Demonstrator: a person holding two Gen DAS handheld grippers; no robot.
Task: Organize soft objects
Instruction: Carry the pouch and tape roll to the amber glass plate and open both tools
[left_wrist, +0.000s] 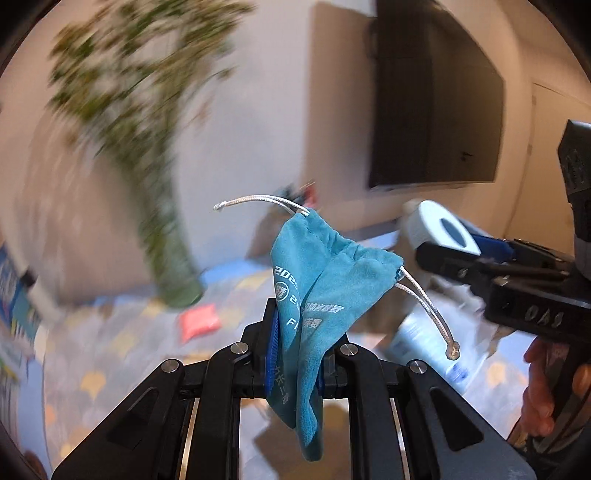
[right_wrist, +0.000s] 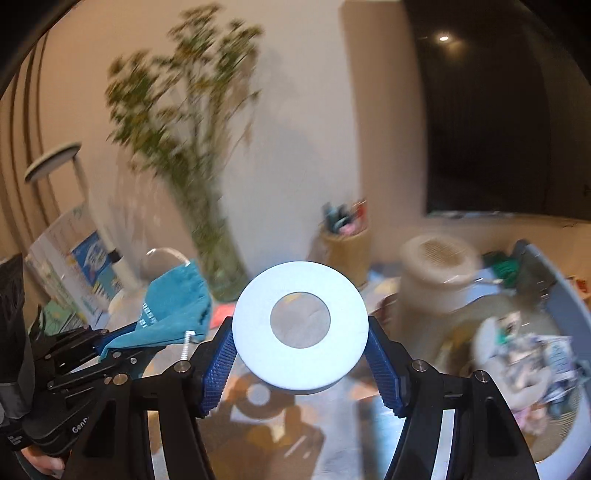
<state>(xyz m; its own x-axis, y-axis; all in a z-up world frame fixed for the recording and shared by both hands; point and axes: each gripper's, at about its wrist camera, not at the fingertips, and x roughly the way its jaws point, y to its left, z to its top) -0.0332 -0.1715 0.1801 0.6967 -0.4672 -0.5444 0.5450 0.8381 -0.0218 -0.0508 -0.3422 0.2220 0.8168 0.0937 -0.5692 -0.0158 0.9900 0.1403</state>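
Tongs in both our hands hold goods above the cluttered worktop (right_wrist: 332, 435): left tongs (left_wrist: 295, 354) clamp a teal drawstring pouch (left_wrist: 317, 295), right tongs (right_wrist: 301, 354) grip a pale blue ring (right_wrist: 301, 325), near a basket (right_wrist: 576, 387) on the right.

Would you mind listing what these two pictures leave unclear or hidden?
- Left wrist view: the white print on the teal pouch is partly lost in folds and behind the left gripper.
- Left wrist view: the plant and the red thing on the table are motion-blurred.
- Right wrist view: the basket is cut by the edge; its contents are a blur.
- Right wrist view: the white ring hides the right gripper pads' contact.
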